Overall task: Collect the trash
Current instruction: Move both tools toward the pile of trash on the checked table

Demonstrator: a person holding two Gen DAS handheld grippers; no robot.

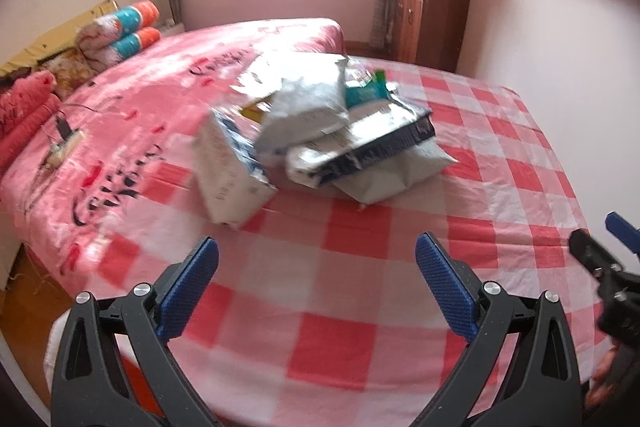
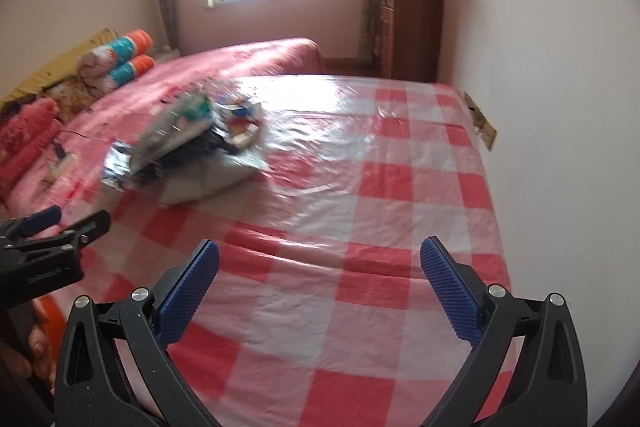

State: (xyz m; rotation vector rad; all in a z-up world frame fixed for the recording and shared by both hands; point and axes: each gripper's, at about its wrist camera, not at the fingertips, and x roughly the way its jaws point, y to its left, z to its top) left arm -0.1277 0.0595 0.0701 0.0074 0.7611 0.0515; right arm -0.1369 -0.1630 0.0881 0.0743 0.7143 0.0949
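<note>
At frame centre, the trash pile [image 1: 320, 131] sits untouched on the checked cloth [image 1: 360, 307]; left gripper [image 1: 316, 287] and right gripper [image 2: 320, 291] both gape wide, empty, nothing collected yet

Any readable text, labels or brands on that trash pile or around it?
None can be read.
Pink bedspread: dark script, too blurred.
White carton: print too blurred.
Black-edged packet: lettering too small.
Left gripper, seen from the right wrist: embossed marking, illegible.
</note>
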